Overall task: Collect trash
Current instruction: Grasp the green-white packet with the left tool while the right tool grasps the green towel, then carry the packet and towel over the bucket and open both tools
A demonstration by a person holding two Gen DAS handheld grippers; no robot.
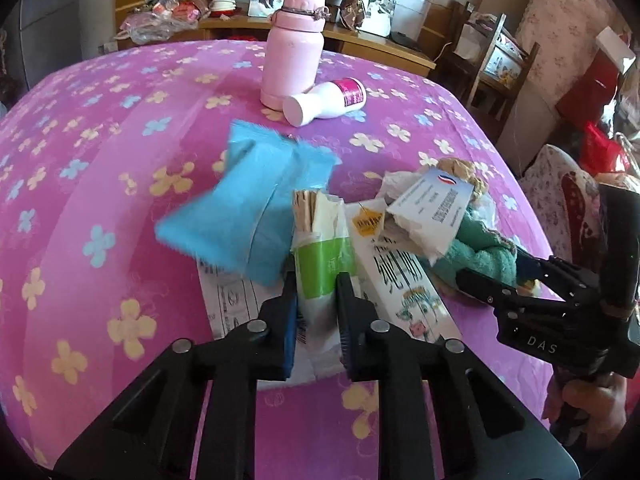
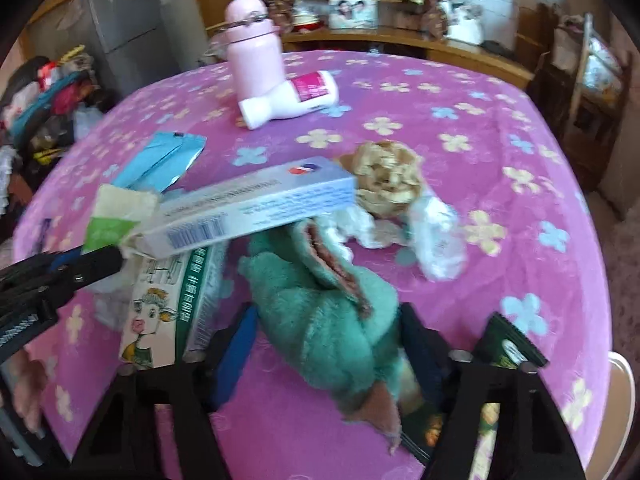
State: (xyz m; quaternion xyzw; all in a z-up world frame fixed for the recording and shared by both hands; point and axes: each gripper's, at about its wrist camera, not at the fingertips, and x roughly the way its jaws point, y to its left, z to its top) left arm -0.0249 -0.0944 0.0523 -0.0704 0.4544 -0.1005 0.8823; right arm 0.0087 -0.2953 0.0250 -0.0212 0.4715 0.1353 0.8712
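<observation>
Green-white packet (image 1: 320, 276) clamped in left gripper (image 1: 316, 280).

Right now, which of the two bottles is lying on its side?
The small white bottle with the magenta label; it lies tipped against the base of the taller pink flask, which stands upright.

The table cover (image 1: 120, 140) was magenta-pink with a scattered pattern of yellow, blue and white flowers. The flask (image 1: 294, 46) was pale pink. The lying bottle (image 1: 326, 102) was white with a magenta label. The packet (image 1: 256, 200) was sky blue. The cloth (image 2: 332, 320) was teal green. The wrapper (image 1: 322, 268) was green and white. Both grippers were black with blue pads.
</observation>
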